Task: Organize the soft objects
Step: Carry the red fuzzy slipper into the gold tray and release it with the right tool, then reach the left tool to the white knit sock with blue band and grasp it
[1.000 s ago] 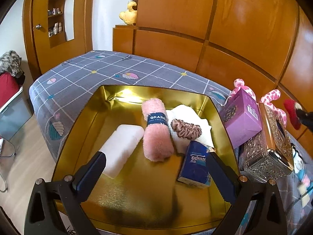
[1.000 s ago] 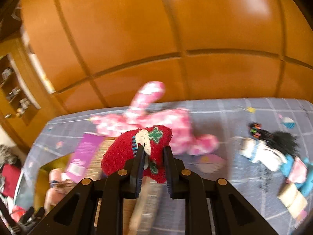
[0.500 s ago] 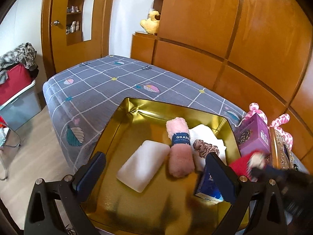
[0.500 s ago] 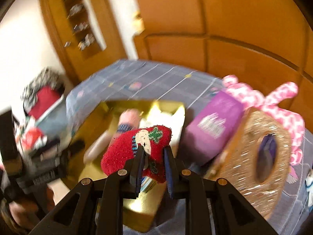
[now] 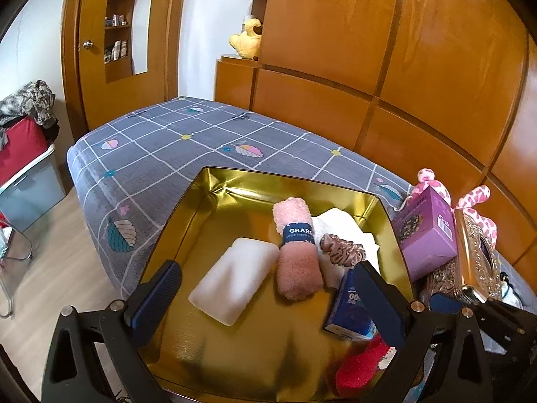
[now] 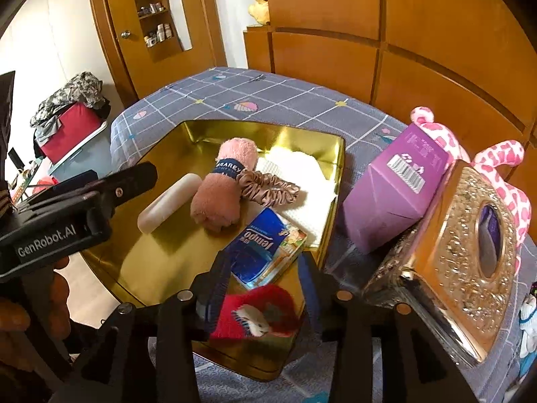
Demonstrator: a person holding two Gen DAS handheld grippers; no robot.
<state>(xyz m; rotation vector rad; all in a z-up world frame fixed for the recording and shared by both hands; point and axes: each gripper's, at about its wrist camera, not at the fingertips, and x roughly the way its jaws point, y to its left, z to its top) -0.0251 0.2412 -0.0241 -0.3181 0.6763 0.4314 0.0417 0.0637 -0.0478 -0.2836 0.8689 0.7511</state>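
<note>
A gold tin tray (image 5: 214,184) (image 6: 201,127) sits on the grey checked bed. In it lie a white pad (image 5: 235,278) (image 6: 164,201), a rolled pink towel (image 5: 295,262) (image 6: 221,191), a brown scrunchie (image 5: 342,252) (image 6: 268,189), a white cloth (image 6: 302,171) and a blue tissue pack (image 5: 349,312) (image 6: 268,248). A red fuzzy sock (image 6: 258,312) (image 5: 359,366) lies blurred in the tray's near right corner, between the jaws of my right gripper (image 6: 265,288), which are open. My left gripper (image 5: 268,299) is open and empty over the tray's near part.
A purple box (image 6: 396,188) (image 5: 426,235) and an ornate gold tissue box (image 6: 463,262) (image 5: 473,262) stand right of the tray, with a pink plush toy (image 6: 496,161) behind them. Wooden panels back the bed. A red bin (image 6: 70,127) stands on the floor at left.
My right gripper brought the red sock over the tray's near right corner and opened; the sock dropped from its jaws. My left gripper drew back a little and stayed open.
</note>
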